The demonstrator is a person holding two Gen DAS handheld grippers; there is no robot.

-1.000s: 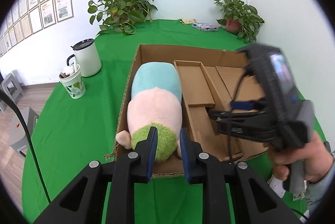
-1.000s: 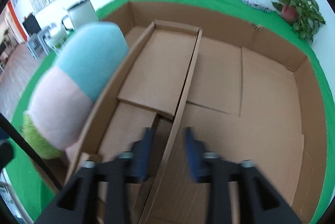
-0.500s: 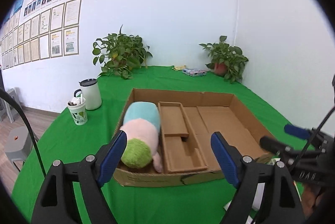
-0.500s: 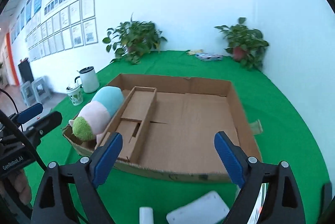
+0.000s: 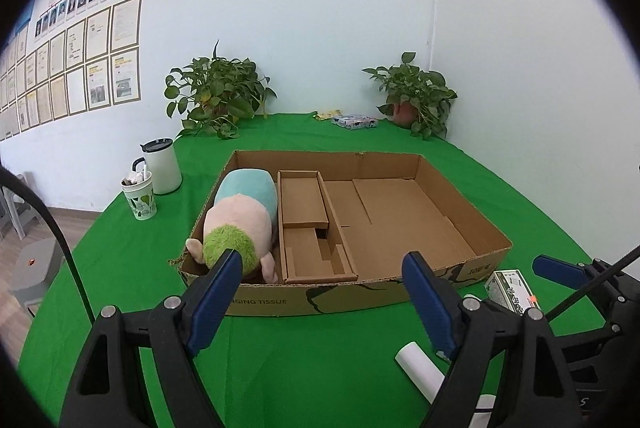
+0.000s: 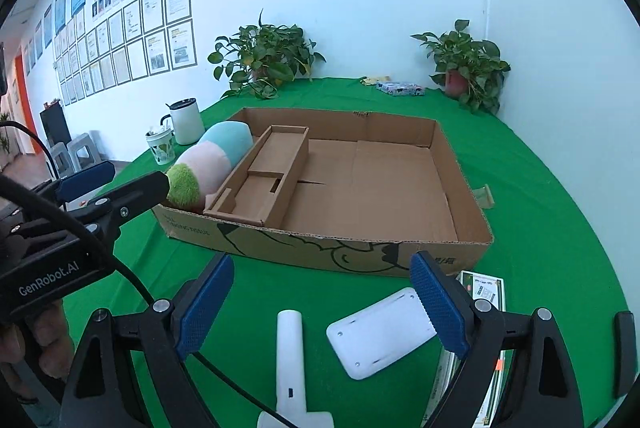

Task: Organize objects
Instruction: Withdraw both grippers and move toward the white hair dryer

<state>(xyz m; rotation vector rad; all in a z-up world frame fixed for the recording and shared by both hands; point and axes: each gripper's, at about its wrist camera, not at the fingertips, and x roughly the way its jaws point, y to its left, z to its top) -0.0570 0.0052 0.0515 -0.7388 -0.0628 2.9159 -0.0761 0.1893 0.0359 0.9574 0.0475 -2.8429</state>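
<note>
I find both claws spread wide and empty: the left claw [image 5: 322, 292] hangs short of the box [image 5: 320, 302], the right claw [image 6: 322, 302] over loose items on the near desk [image 6: 256, 284].

The plush [image 5: 240, 218] lies lengthwise in the box's left lane, wedged between the left wall and the insert [image 5: 306, 228]. I judge it was put there because that lane fits its length. Its green end pokes just over the near wall.

Still outside, near side: a white handle [image 6: 289, 356], a white flat case [image 6: 380, 338] and a printed carton [image 6: 484, 286] at the right. These I take as next in line.

Room: the box's right bay is bare cardboard with low walls, open from above. The near wall must be cleared when carrying in. Cup [image 5: 140, 198] and jug [image 5: 160, 166] stand well apart, far left.
</note>
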